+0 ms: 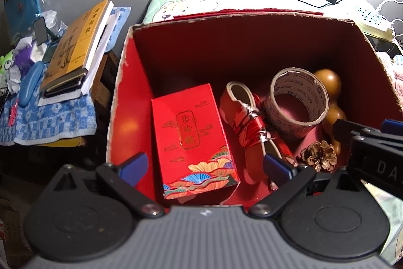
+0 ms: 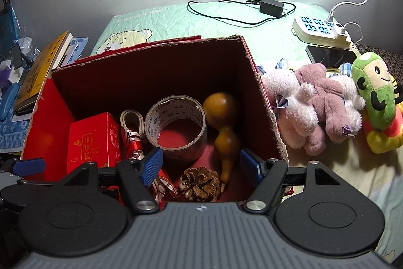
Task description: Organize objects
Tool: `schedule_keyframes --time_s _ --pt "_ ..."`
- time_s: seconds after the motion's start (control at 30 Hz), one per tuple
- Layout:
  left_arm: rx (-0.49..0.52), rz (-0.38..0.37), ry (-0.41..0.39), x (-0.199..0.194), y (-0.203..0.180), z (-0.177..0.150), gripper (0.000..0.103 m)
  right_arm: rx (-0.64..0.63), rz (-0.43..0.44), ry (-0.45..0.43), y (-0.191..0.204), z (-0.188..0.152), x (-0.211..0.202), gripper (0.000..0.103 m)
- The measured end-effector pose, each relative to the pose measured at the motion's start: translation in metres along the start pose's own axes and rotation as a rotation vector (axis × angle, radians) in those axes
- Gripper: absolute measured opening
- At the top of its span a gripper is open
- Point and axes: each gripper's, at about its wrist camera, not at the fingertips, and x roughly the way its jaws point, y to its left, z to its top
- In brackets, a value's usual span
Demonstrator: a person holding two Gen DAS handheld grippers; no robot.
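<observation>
Currently we hold both grippers, left (image 1: 205, 167) and right (image 2: 200, 163), jaws spread and empty, over the red box (image 2: 267, 122).

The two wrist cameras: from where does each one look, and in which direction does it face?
Left wrist: sits above the box's near-left edge, facing down into the red box; its own open left gripper frames the small red carton, and the right gripper enters at right.
Right wrist: sits above the near-right edge, facing into the box; the open right gripper frames the pine cone, plush toys beside.
Shared: box, carton, tape roll, gourd, pine cone.
</observation>
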Motion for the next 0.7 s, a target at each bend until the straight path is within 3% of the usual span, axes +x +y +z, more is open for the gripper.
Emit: schedule_keyframes --time_s 0.37,0.7 --pt "-0.001 0.015 0.002 0.0015 0.0023 -0.0014 0.099 0.018 0.067 -0.017 -0.0028 -0.0027 -0.0004 0.070" --pt "0.013 -0.016 0.005 0.0096 0.0000 -0.0026 0.099 0.051 0.091 -0.008 -0.0076 -0.0086 0.0084 0.070"
